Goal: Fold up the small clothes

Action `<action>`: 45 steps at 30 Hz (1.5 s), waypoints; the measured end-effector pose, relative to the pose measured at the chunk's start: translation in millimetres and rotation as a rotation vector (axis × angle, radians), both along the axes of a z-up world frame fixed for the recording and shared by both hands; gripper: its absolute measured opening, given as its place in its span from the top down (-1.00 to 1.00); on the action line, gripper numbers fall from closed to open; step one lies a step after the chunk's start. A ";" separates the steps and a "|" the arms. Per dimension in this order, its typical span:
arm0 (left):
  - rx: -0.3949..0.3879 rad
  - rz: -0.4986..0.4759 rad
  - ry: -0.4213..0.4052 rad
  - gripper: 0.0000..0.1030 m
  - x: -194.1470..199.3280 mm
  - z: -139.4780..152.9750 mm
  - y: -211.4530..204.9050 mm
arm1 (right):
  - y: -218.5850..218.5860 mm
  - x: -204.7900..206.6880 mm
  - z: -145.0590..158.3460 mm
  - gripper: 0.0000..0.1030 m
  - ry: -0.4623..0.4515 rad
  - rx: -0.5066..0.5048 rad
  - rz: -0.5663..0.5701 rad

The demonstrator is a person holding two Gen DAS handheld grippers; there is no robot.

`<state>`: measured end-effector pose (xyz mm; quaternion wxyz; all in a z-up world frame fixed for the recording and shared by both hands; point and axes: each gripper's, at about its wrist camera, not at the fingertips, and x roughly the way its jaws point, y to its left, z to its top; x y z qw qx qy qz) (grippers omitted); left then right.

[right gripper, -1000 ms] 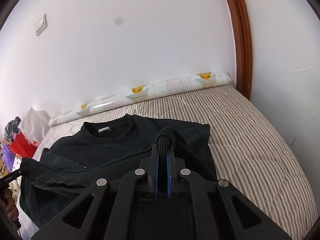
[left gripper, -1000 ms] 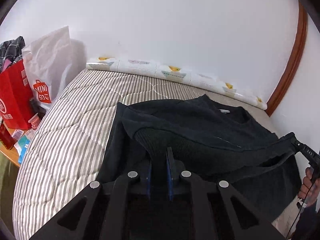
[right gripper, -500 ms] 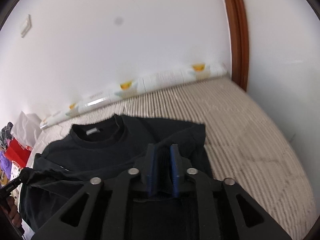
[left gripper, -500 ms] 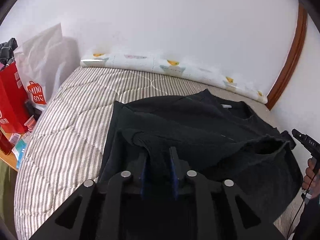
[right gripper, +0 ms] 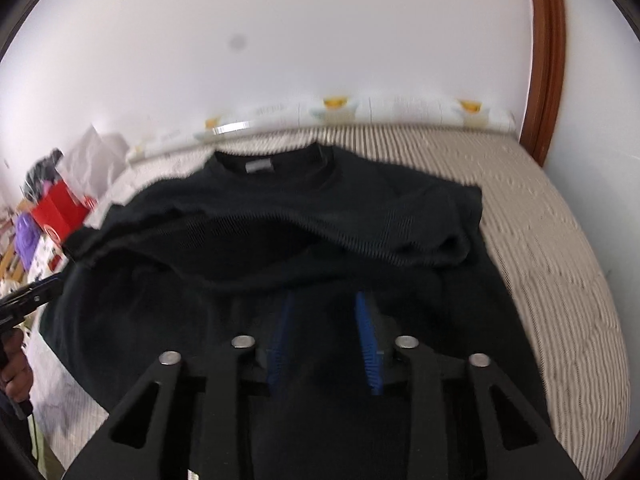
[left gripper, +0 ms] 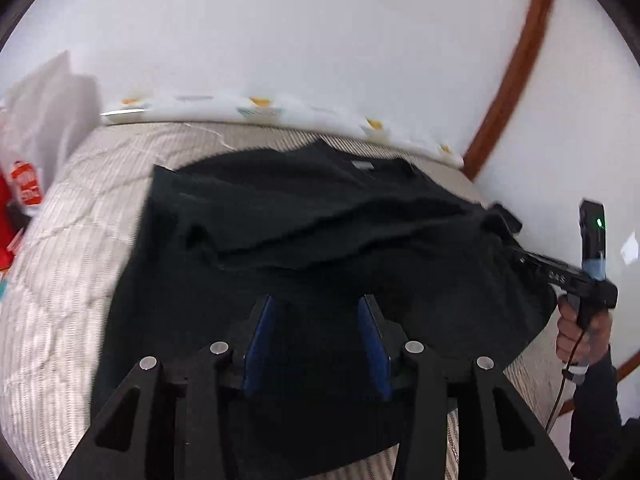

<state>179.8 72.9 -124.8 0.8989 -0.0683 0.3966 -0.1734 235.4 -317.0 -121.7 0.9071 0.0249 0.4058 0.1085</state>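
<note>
Red bag (left gripper: 24, 192) at far left, off bed edge. Black sweater (left gripper: 320, 232) flat on striped mattress (left gripper: 60, 280), hem folded up across chest. Left gripper (left gripper: 316, 336): jaws opening, pads clear of cloth. Right gripper (right gripper: 326, 340): jaws apart, nothing clamped. Judged step: hem fold just released. Next: regrip side edges, fold inward.

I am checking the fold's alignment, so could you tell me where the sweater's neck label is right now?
The grey neck label sits inside the collar of the black sweater, at its far end on the striped mattress, nearest the patterned roll along the wall.
</note>
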 end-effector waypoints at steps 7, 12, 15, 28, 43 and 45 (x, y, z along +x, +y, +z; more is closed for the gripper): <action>0.134 0.027 0.030 0.20 42.8 -18.9 -30.0 | -1.4 26.4 -16.6 0.54 0.051 -0.011 -0.041; 0.211 0.086 -0.009 0.20 77.5 -10.5 -31.9 | -0.1 50.6 -10.6 0.60 0.032 -0.050 -0.057; 0.242 0.149 -0.008 0.20 91.6 -7.2 -20.8 | -8.7 70.1 -3.8 0.64 0.006 -0.046 -0.086; 0.257 0.239 0.030 0.09 116.4 -4.7 47.1 | -42.9 118.2 -4.4 0.36 -0.023 -0.079 -0.163; 0.158 0.287 -0.051 0.80 124.1 2.2 48.8 | -60.2 118.1 8.7 0.69 -0.135 -0.006 -0.153; 0.173 0.290 -0.041 0.80 130.8 -3.9 47.3 | -65.5 122.0 11.4 0.69 -0.143 0.006 -0.176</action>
